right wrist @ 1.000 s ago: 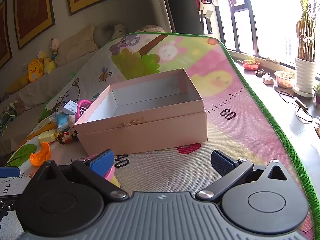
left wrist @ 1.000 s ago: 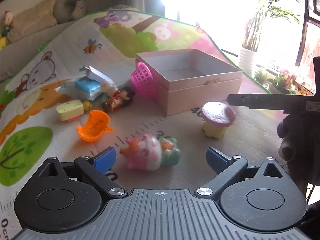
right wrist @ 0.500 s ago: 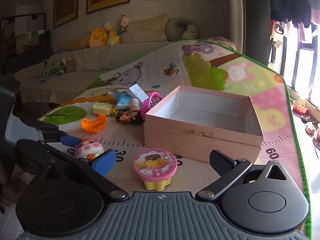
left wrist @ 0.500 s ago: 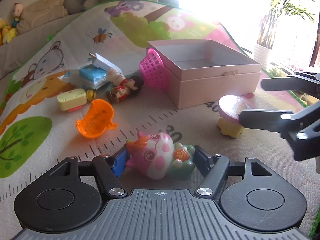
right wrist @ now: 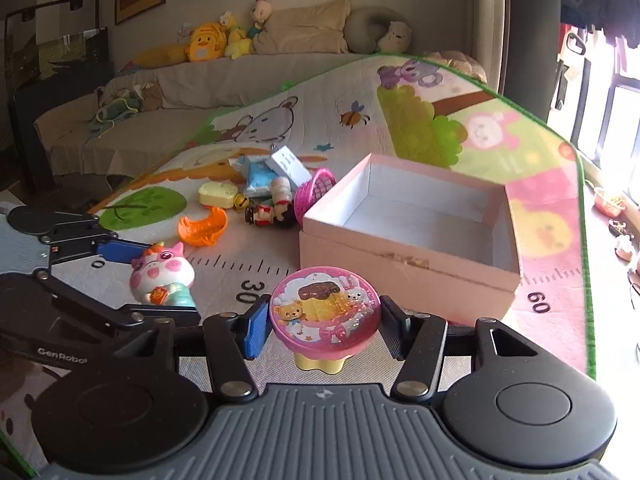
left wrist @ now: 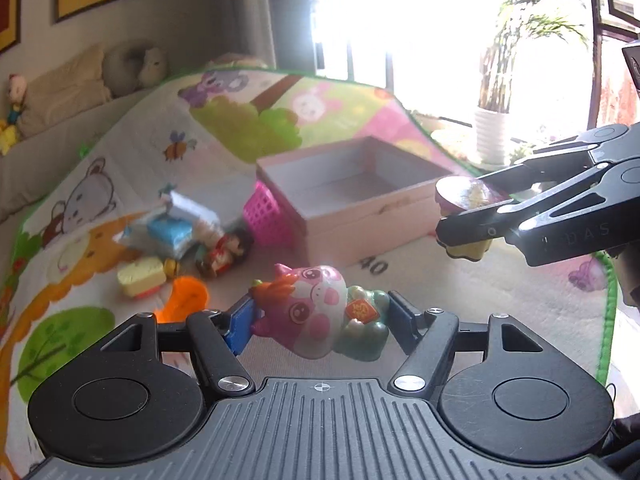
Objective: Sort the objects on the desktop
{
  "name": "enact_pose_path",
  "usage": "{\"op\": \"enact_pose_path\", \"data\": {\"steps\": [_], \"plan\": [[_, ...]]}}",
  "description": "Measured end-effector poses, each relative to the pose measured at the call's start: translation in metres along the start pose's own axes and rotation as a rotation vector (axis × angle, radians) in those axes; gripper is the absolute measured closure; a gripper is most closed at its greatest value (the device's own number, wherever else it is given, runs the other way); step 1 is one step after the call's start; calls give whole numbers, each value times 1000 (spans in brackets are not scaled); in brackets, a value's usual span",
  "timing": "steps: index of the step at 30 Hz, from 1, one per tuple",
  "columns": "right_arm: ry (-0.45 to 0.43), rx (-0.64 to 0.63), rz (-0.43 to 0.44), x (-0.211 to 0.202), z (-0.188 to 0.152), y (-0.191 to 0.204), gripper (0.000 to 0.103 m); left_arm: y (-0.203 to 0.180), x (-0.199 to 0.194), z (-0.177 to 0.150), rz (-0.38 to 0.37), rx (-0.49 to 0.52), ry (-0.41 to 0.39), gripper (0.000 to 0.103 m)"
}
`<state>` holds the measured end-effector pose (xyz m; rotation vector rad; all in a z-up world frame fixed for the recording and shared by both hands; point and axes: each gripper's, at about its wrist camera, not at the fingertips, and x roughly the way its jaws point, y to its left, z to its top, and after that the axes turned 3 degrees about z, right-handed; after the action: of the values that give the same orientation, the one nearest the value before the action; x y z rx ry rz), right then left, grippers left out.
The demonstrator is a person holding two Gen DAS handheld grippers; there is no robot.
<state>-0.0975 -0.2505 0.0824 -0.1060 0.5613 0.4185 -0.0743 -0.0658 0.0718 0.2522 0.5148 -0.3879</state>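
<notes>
My left gripper (left wrist: 322,316) is shut on a pink pig toy (left wrist: 316,310) and holds it above the play mat; it also shows in the right wrist view (right wrist: 162,274). My right gripper (right wrist: 322,326) is shut on a pink-lidded cupcake toy (right wrist: 324,312) with a yellow base, lifted in front of the open pink box (right wrist: 404,248). In the left wrist view the cupcake toy (left wrist: 466,200) hangs in the right gripper (left wrist: 476,212) beside the pink box (left wrist: 360,216). The box is empty.
Left of the box lie a pink basket (right wrist: 314,192), a doll figure (right wrist: 272,214), an orange scoop (right wrist: 202,230), a yellow block (right wrist: 218,194) and blue and white packets (right wrist: 264,168). A sofa with plush toys (right wrist: 208,42) stands behind the mat.
Both grippers closed on their toys and lifted them. The left took the pig toy, the right took the cupcake toy, which now hangs near the box.
</notes>
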Motion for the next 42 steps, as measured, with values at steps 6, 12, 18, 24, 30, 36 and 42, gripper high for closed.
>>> {"op": "enact_pose_path", "data": {"steps": [6,12,18,24,30,36,42], "plan": [[-120,48,-105,-27,56,-43,47,-20,28,72,-1,98,-122,30],[-140,164,-86,20,105,-97,46,2,97,117,-17,-44,-113,11],[-99,169,-114,56,96,-106,36,44,78,70,137,-119,-73,5],[-56,14,-125,89,77,-56,36,80,60,-2,256,-199,41,3],[-6,-194,-94,142,74,32,39,106,39,-40,290,-298,77,3],[108,-173,-118,204,78,56,81,116,17,-51,294,-320,49,1],[112,-26,132,154,67,59,98,128,11,-56,311,-381,46,1]]}}
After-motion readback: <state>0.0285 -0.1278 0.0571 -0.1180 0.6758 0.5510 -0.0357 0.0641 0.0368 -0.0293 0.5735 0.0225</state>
